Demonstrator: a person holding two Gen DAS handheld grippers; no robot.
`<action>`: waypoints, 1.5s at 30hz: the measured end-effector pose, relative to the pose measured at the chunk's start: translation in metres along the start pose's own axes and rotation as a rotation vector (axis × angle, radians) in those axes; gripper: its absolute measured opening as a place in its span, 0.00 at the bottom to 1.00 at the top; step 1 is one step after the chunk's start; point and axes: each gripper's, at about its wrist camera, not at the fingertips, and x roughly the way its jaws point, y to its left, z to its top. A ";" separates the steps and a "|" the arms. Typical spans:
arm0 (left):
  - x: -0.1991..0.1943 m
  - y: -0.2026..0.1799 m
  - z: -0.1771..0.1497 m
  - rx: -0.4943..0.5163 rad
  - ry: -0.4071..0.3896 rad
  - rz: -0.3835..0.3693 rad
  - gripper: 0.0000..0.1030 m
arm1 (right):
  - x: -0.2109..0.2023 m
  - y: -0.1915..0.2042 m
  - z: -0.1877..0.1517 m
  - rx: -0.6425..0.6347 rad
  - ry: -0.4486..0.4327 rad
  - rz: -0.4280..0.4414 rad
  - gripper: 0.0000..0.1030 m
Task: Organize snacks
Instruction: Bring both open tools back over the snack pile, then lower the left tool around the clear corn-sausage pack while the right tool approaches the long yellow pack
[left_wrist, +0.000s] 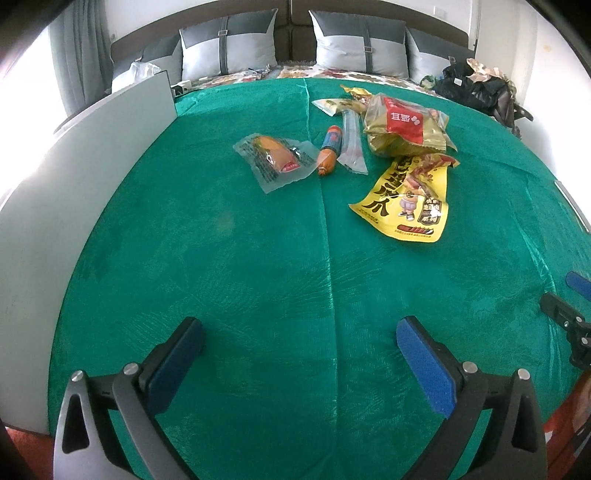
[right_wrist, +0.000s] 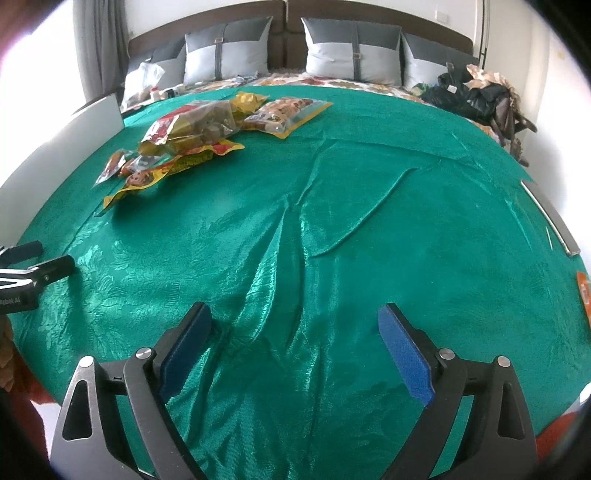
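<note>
left hand-held gripper (left_wrist: 299, 354): we see its jaws spread wide with nothing between them, over bare cloth at the near edge; the pads are flat slabs of blue foam on grey metal arms.
right hand-held gripper (right_wrist: 293, 341): our other tool stands just as wide apart and empty, above a ridge of wrinkles; same blue pads, one bright, one in shadow.
green cloth (left_wrist: 258, 258): a glossy, embossed fabric spread over the bed, smooth under the left tool, rucked into long folds under the right.
progress: we judge the sorting not yet begun, since every snack lies loose in one scatter and neither tool holds anything.
yellow pouch (left_wrist: 406, 199): nearest of the snacks, flat crinkled foil with cartoon print, lying on the cloth well beyond the left tool.
clear vacuum pack (left_wrist: 275, 160): transparent film, wrinkled edges, an orange-brown piece sealed inside.
sausage stick (left_wrist: 328, 149): a small plump cylinder in orange and blue wrap, just beside the clear pack.
clear sleeve (left_wrist: 352, 144): a long thin see-through packet.
gold bag (left_wrist: 404, 127): puffy, shiny, red label, resting on the yellow pouch's top end.
biscuit packet (right_wrist: 286, 112): farthest, flat, printed, yellow-edged.
pillows (left_wrist: 229, 44): grey two-tone, soft, against the headboard.
</note>
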 end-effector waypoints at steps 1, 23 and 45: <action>0.000 0.000 0.000 -0.001 0.000 0.000 1.00 | 0.000 0.000 0.000 0.000 0.000 0.000 0.91; 0.025 0.038 0.133 -0.180 0.077 -0.080 0.95 | -0.001 0.000 0.000 -0.009 -0.005 0.006 0.93; 0.066 0.080 0.101 -0.104 0.162 0.022 0.89 | 0.001 0.000 0.001 -0.015 -0.016 0.009 0.94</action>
